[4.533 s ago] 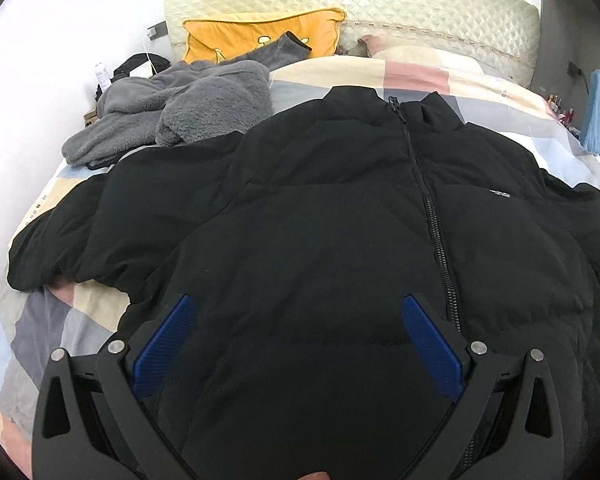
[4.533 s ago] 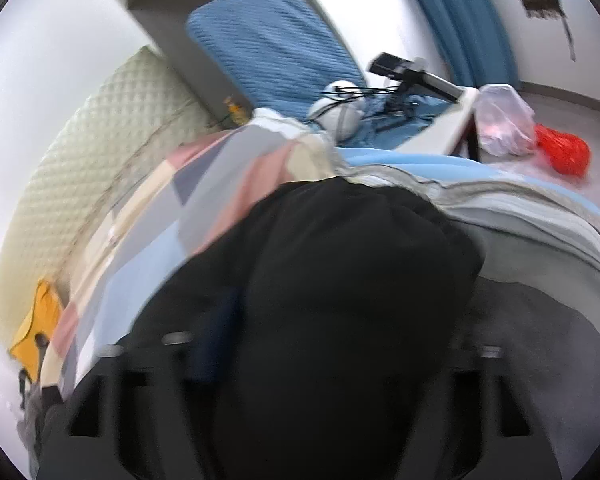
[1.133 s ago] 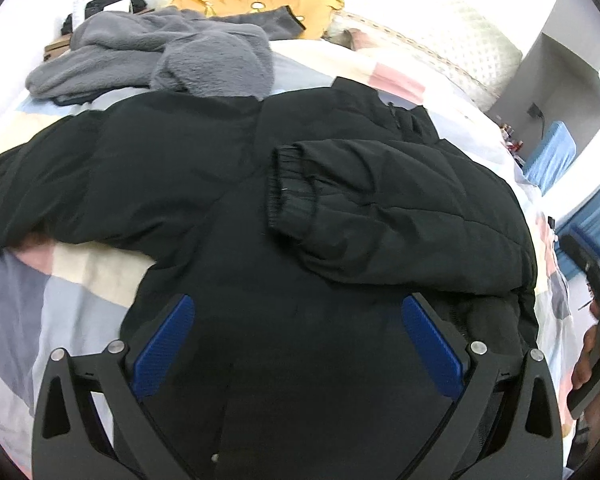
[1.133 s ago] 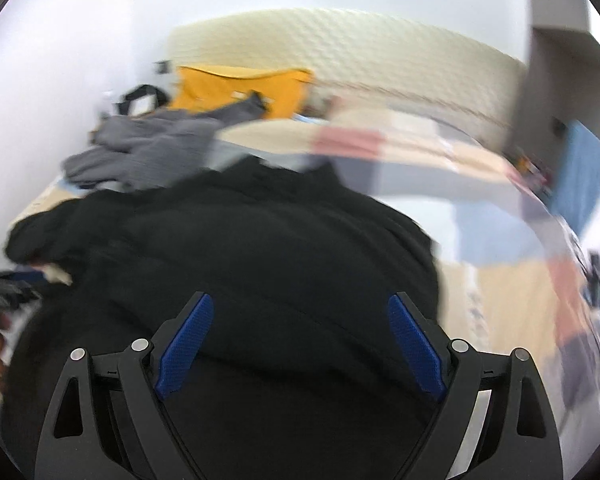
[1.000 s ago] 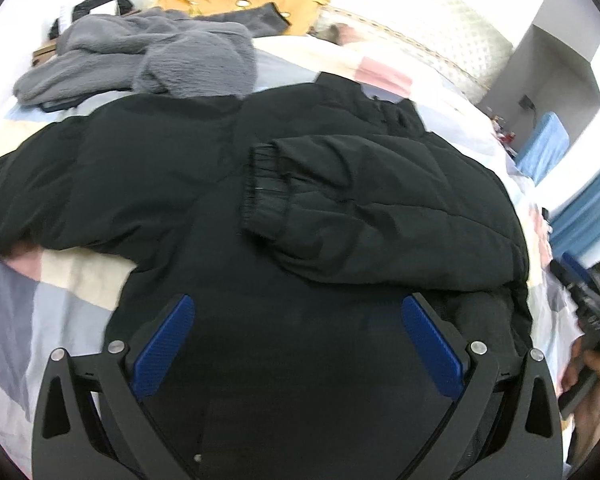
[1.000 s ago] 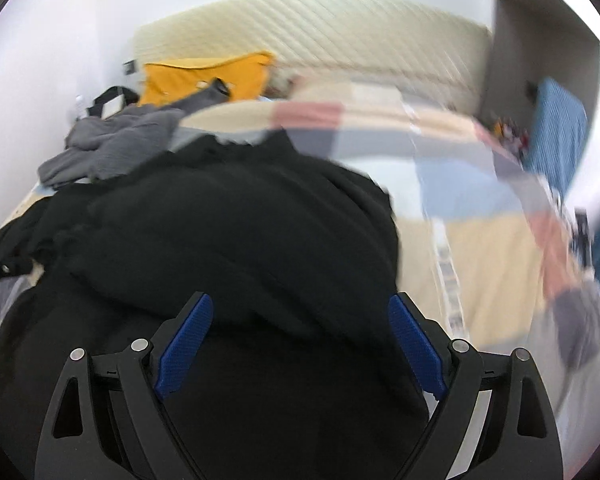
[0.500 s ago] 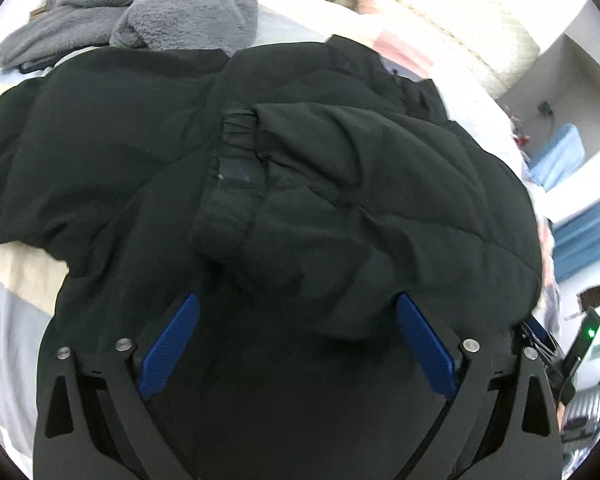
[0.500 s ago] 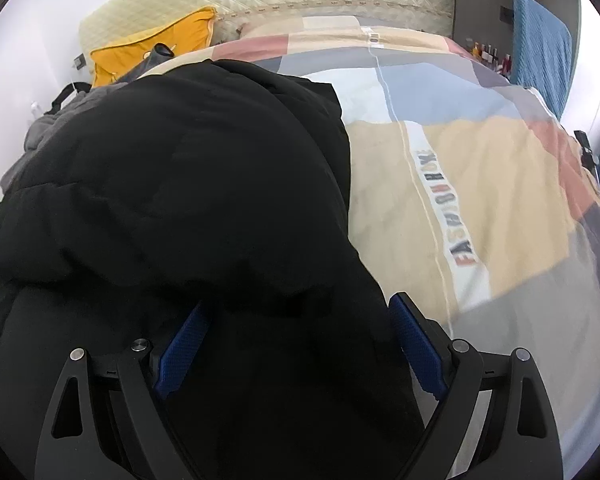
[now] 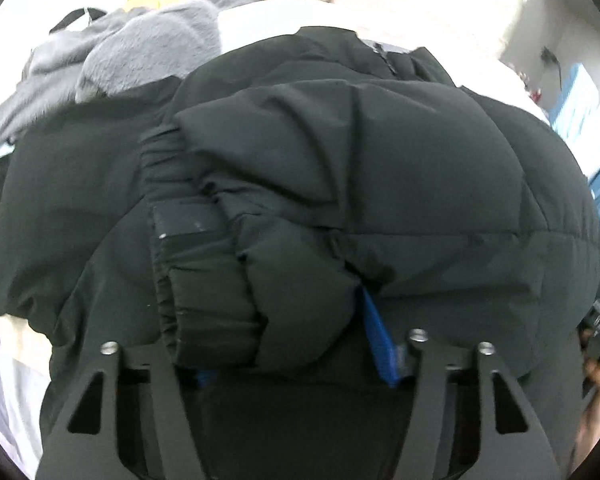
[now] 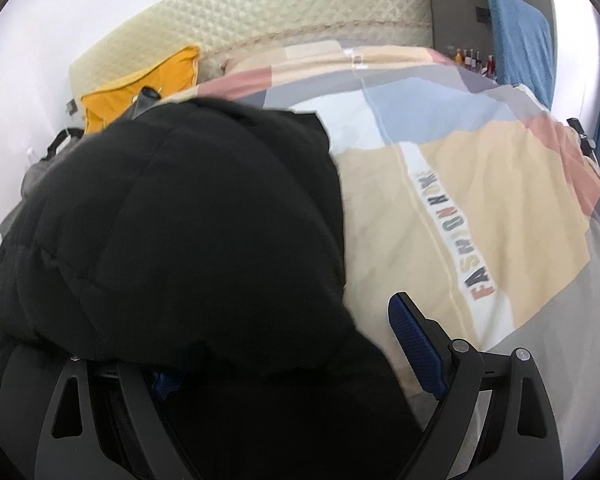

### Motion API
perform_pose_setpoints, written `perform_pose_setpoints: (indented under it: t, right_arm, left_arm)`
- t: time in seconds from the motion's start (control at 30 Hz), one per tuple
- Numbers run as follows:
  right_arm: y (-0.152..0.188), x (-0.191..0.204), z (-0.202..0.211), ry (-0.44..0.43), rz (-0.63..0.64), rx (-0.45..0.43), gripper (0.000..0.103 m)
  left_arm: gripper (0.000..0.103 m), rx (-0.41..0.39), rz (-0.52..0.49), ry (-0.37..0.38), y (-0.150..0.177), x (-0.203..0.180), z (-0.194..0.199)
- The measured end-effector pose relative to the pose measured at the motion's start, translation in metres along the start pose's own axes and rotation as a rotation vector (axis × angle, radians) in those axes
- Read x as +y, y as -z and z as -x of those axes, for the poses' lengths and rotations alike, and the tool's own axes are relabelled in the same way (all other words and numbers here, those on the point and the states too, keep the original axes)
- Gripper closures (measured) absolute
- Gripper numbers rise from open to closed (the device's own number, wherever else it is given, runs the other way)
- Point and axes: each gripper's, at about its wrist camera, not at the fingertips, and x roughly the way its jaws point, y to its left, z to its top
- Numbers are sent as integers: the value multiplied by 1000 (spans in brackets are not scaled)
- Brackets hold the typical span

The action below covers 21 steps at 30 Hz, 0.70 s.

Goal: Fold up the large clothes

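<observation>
Change: both tongs sit lower and closer to the jacket than half a second ago; the folded-over sleeve now bulges between the left pair's fingers.
Left tongs (image 9: 288, 344): narrowed around the folded sleeve (image 9: 228, 264) near its cuff; the padding fills the gap, so they look clamped on it.
Right tongs (image 10: 292, 360): jaws apart, one finger under the jacket's edge, the other over bare bedspread; nothing gripped.
Jacket (image 9: 380, 168): black puffer lying on the bed, right sleeve laid across the chest, left sleeve not yet folded.
Meaning: judging by this, the first sleeve fold is done and is being set or tidied.
Bedspread (image 10: 480, 184): patchwork, bare beside the jacket.
Grey fleece (image 9: 140, 52): heaped beyond the jacket's shoulder.
Yellow pillow (image 10: 140, 88): against the headboard.
</observation>
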Motion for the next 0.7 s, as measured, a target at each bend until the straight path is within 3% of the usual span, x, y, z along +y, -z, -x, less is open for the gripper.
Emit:
perform_pose_setpoints:
  t: [0.07, 0.23, 0.43, 0.6, 0.7]
  right_arm:
    - [-3, -2, 5, 8, -11, -27, 14]
    - [-15, -6, 19, 39, -32, -103, 14]
    - [-18, -35, 21, 52, -148, -120, 14]
    - [-13, -55, 14, 70, -215, -84, 13]
    - [-13, -59, 6, 101, -209, -25, 5]
  left_arm:
    - [53, -6, -17, -13, 2, -3, 1]
    - [85, -30, -34, -8, 1, -9, 8]
    - [90, -92, -26, 58, -5, -18, 19]
    - [91, -89, -40, 59, -14, -39, 20]
    - [91, -46, -43, 55, -14, -49, 10]
